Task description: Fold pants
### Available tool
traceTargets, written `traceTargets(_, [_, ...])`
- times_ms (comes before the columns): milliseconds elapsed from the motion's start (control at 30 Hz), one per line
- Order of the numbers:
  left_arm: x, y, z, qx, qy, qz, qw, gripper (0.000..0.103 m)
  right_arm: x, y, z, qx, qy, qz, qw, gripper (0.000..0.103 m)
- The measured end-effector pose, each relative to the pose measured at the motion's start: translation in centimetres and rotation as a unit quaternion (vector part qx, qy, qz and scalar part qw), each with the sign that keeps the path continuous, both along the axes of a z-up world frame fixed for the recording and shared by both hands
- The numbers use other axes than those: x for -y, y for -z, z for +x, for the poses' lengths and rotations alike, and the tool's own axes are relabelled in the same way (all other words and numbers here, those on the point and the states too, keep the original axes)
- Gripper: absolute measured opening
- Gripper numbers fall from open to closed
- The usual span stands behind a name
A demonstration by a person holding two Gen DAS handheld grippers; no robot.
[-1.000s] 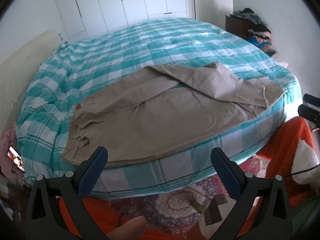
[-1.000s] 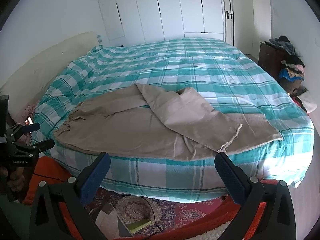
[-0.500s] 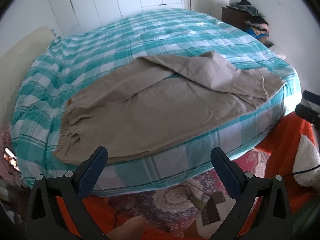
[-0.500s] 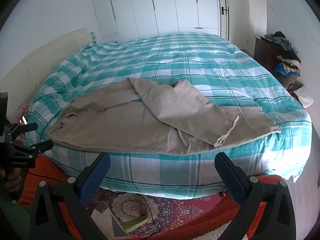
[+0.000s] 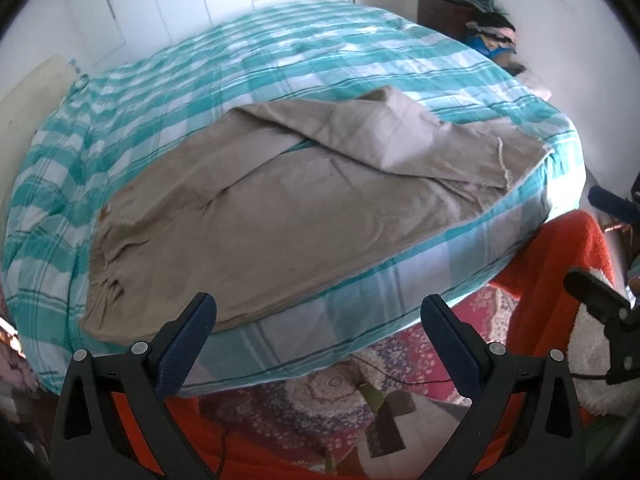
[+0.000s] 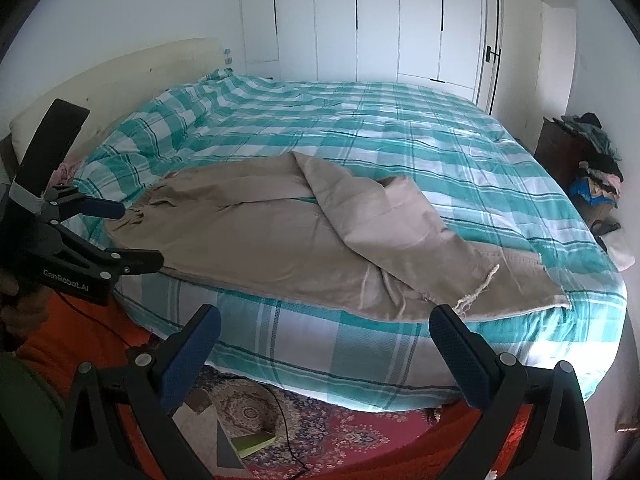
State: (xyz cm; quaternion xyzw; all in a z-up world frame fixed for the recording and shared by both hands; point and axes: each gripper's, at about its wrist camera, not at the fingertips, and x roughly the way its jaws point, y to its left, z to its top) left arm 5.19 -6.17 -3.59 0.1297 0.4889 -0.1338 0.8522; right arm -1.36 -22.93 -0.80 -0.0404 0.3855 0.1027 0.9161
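Observation:
Beige pants (image 5: pixel 256 220) lie spread along the near edge of a bed, waistband at the left, one leg folded back over the other; they also show in the right wrist view (image 6: pixel 280 232). A frayed hem with a cord (image 6: pixel 476 288) lies at the right end. My left gripper (image 5: pixel 320 312) is open and empty, held off the bed's near edge by the waistband end. My right gripper (image 6: pixel 324 320) is open and empty, off the near edge towards the hem end. The left gripper also shows in the right wrist view (image 6: pixel 120 236), the right one in the left wrist view (image 5: pixel 600 240).
The bed has a teal and white checked cover (image 6: pixel 380 128). White wardrobe doors (image 6: pixel 360 20) stand behind it. A dark cabinet piled with clothes (image 6: pixel 592 152) stands at the right. A patterned rug (image 6: pixel 256 412) and an orange blanket (image 5: pixel 560 264) lie below the bed edge.
Both grippers have moved closer to the bed and the left one has tilted; the pants now fill more of each view. The pants have not moved. Both grippers stay open.

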Motion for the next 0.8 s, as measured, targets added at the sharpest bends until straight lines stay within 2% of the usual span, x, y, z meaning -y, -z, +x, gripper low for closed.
traceTargets(333, [1.2, -0.1, -0.2, -0.001, 0.016, 0.008, 0.9998, 0.102, 2.0, 0.3, -0.3, -0.003, 0.023, 0.025, 0.999, 0.103])
traceTargets(800, [1.4, 0.0, 0.1, -0.003, 0.012, 0.0, 0.9999, 0.102, 2.1, 0.4, -0.2, -0.006, 0.024, 0.027, 0.999, 0.103])
